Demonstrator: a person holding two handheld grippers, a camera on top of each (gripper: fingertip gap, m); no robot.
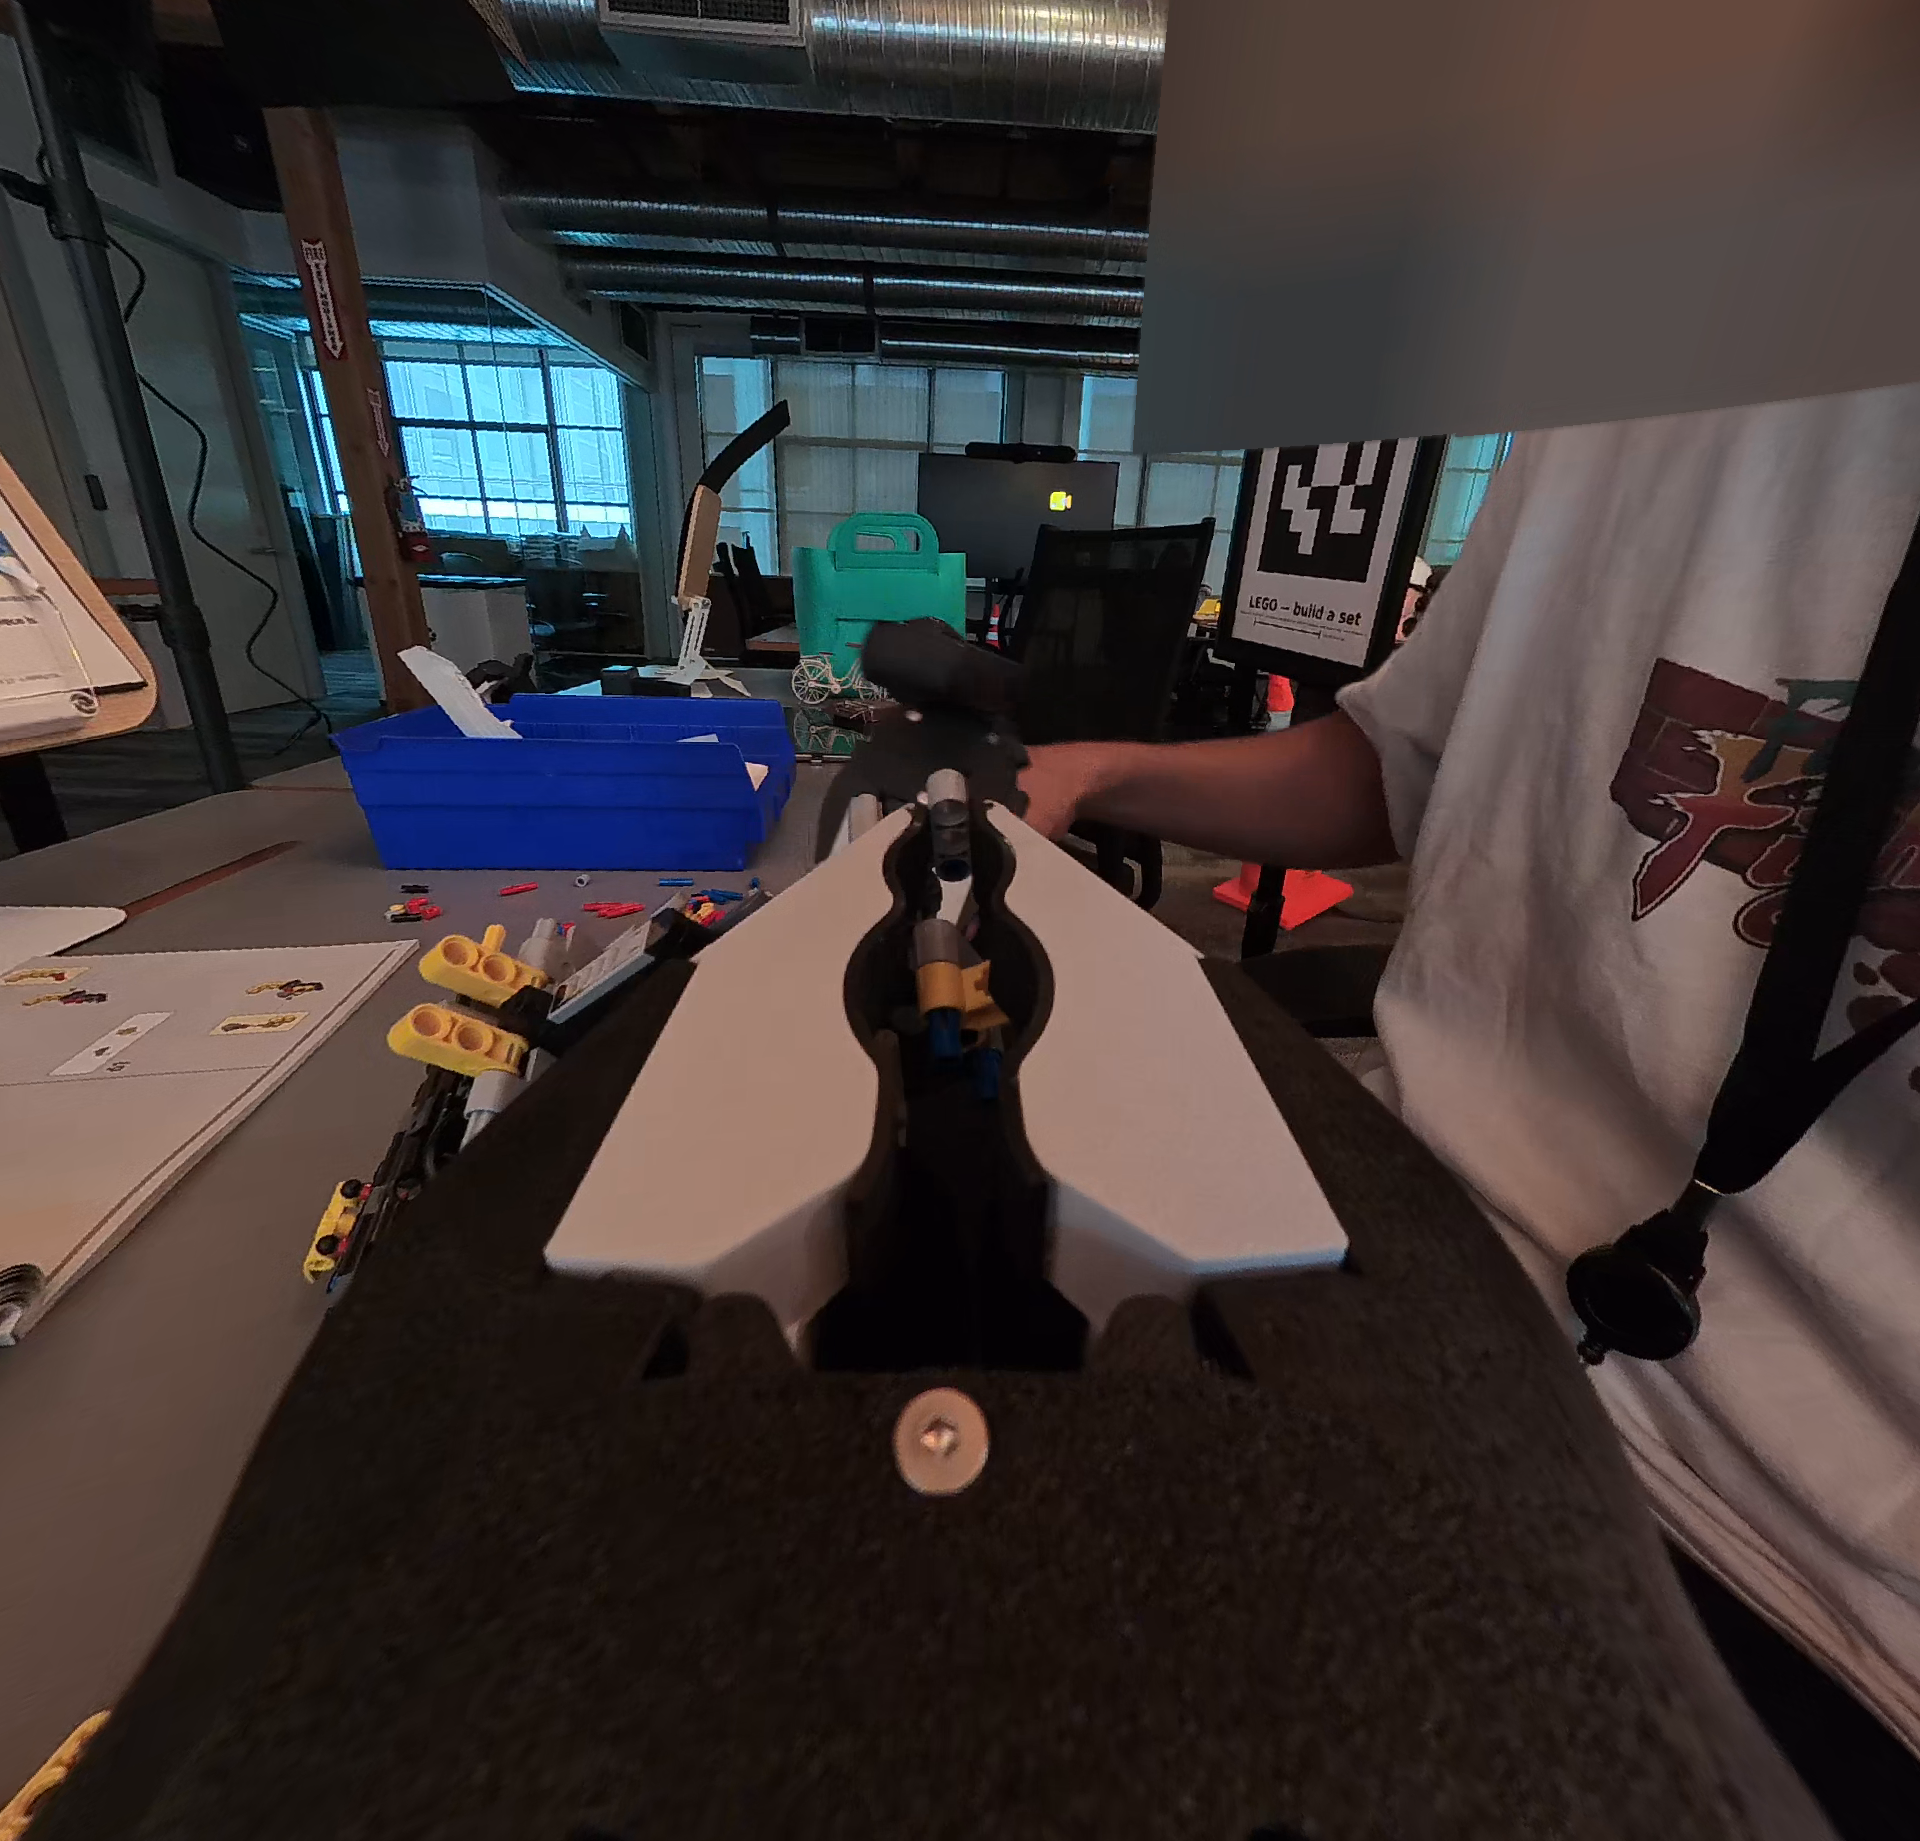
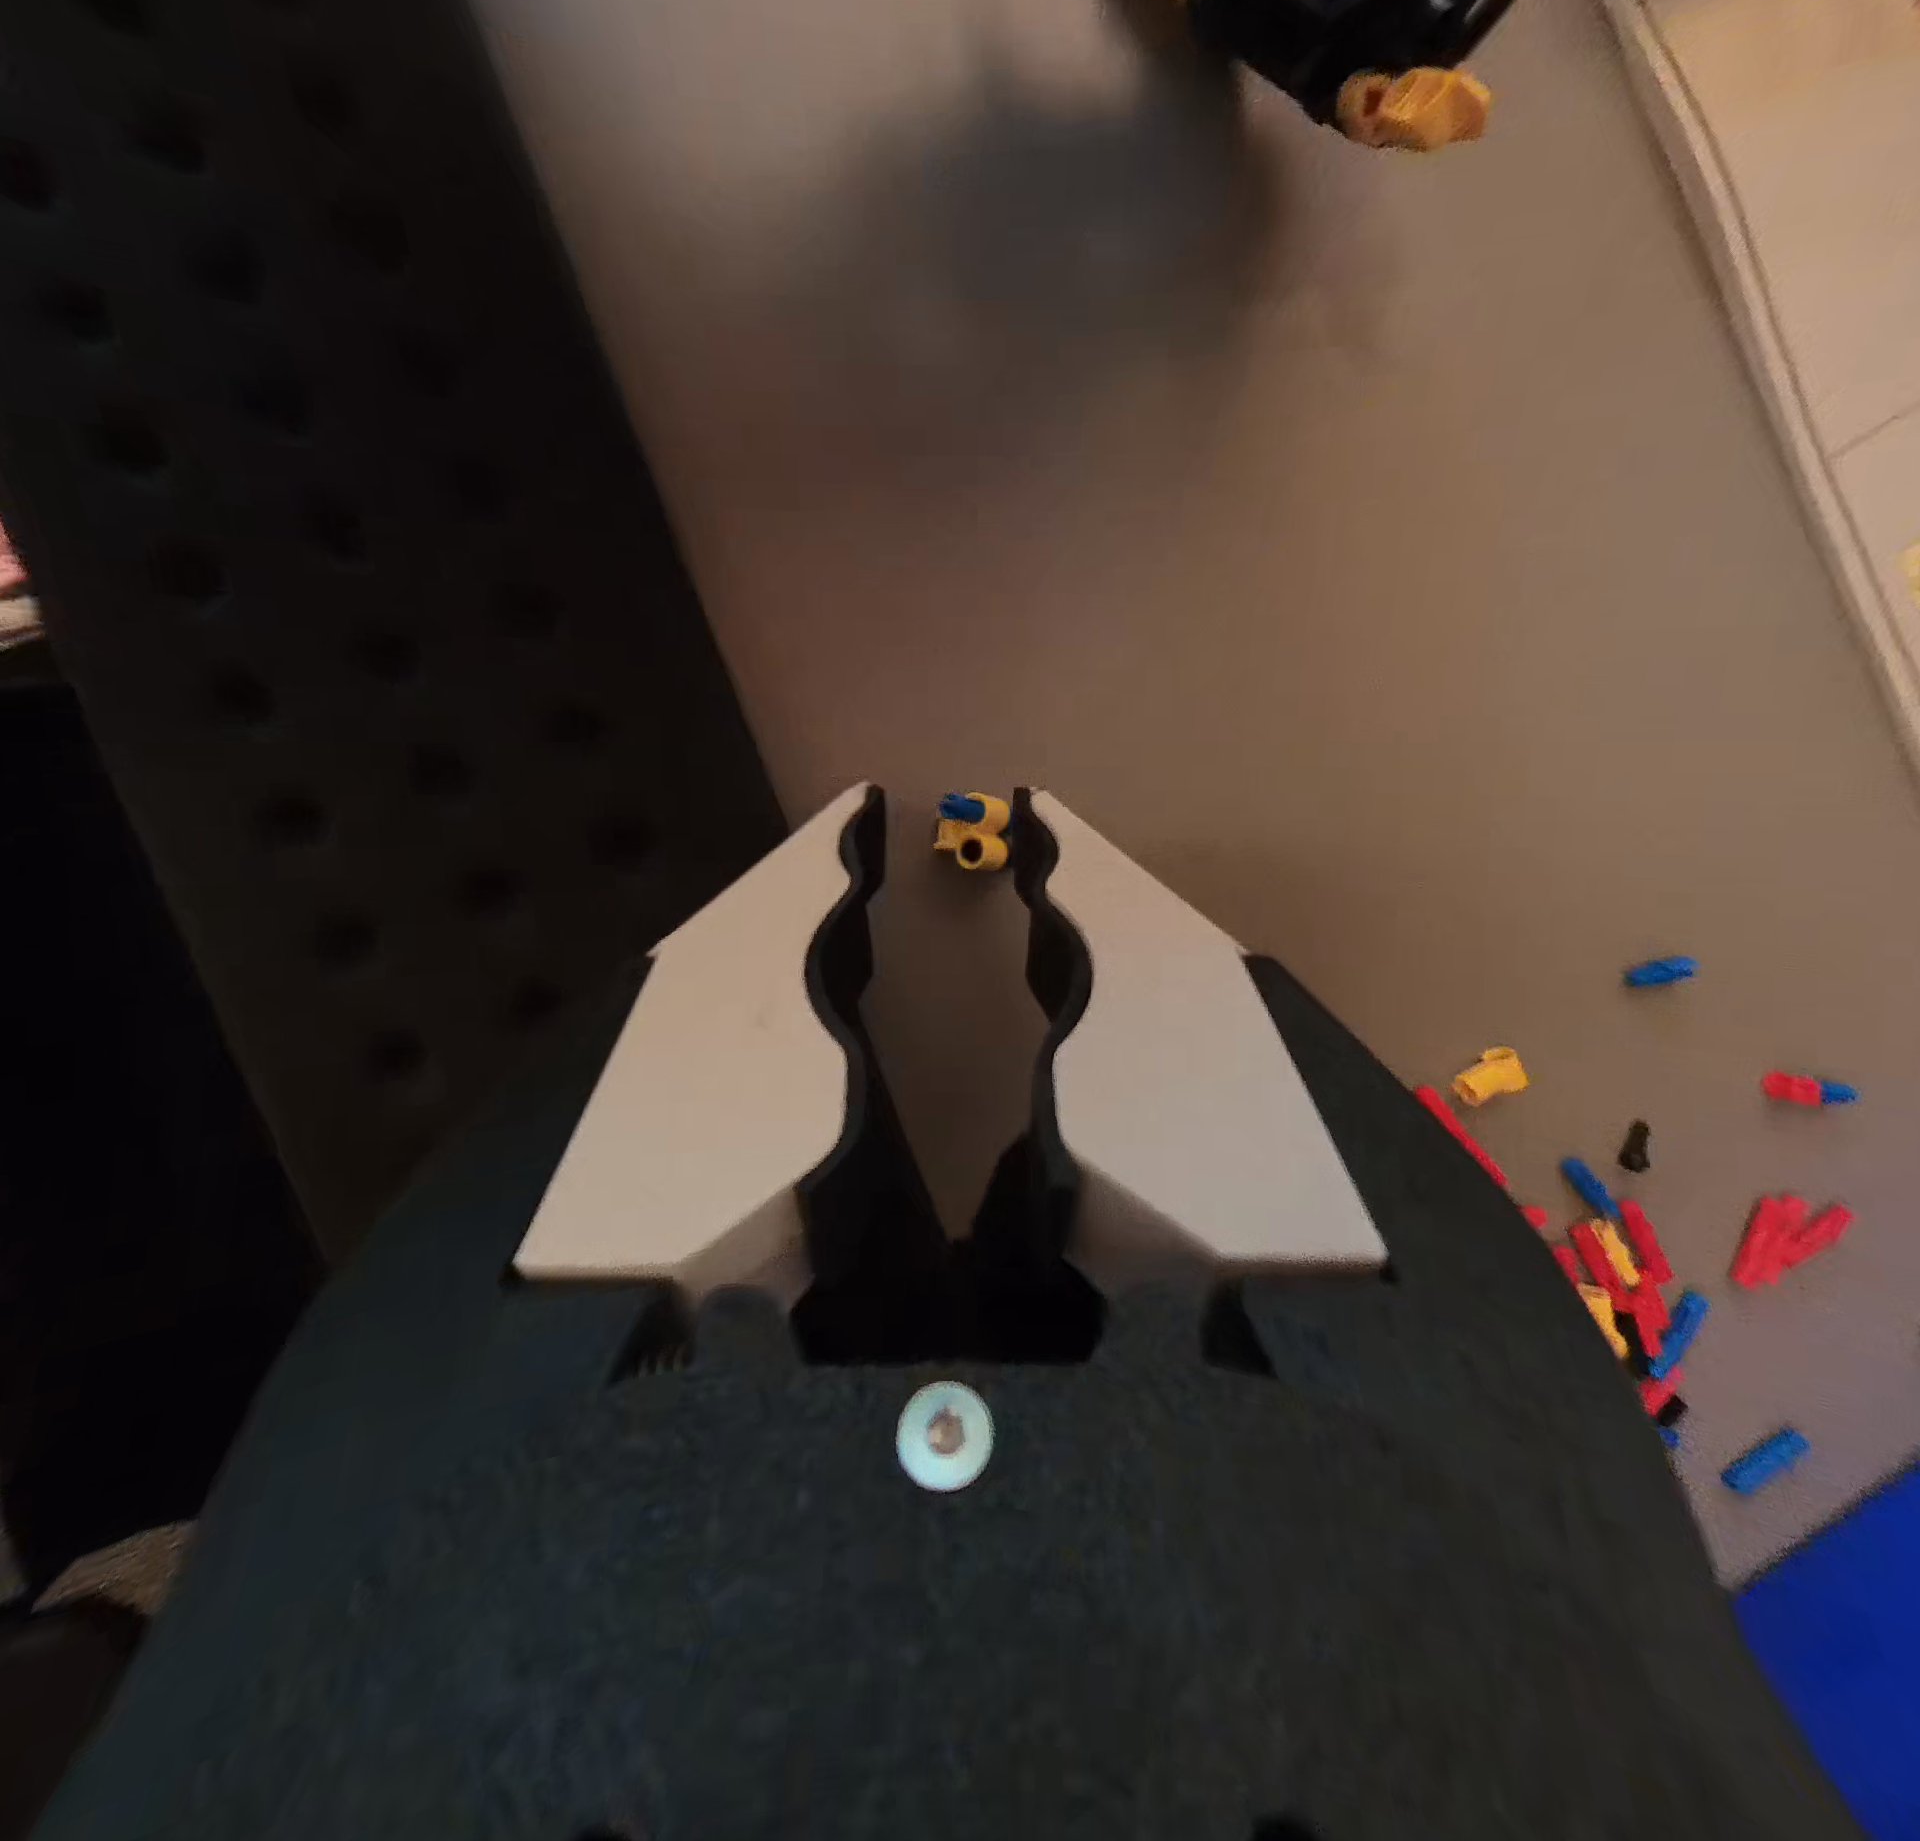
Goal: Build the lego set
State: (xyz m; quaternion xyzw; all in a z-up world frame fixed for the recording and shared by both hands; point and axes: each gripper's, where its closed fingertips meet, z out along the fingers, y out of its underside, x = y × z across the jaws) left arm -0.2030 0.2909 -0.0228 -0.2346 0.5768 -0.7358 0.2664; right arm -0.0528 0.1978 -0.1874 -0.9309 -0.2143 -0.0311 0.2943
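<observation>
The step in hand was judged to be the picking up of a small yellow connector (image 2: 971, 833) with a blue pin in it, which lay alone on the grey table (image 2: 1351, 648) between the tips of the right claw (image 2: 945, 804). For the pick to be done well, the claw would best be shifted a little toward 3 o'clock, since the piece lay off-centre, close against the right-hand finger, and then lowered squarely so that the body and not the protruding pin would be caught. The right claw was seen spread apart, with nothing gripped; whether the finger touched the piece could not be told. The left claw (image 1: 948, 835) was seen clenched on a slim sub-assembly (image 1: 951, 970) of grey, yellow and blue parts, held lengthwise between the fingers, a grey sleeve projecting at the tips toward 12 o'clock. It would best be kept steady and level, so that the connector could be brought to it without the held parts being knocked askew. The partly built model (image 1: 457, 1053), black with yellow beams, lay on the table at 9 o'clock in the left wrist view, beside an open instruction booklet (image 1: 156, 1085). Loose red and blue pins (image 2: 1787, 1235) were scattered at 4 o'clock in the right wrist view, and a blue bin (image 1: 561, 783) stood at 11 o'clock in the left.
</observation>
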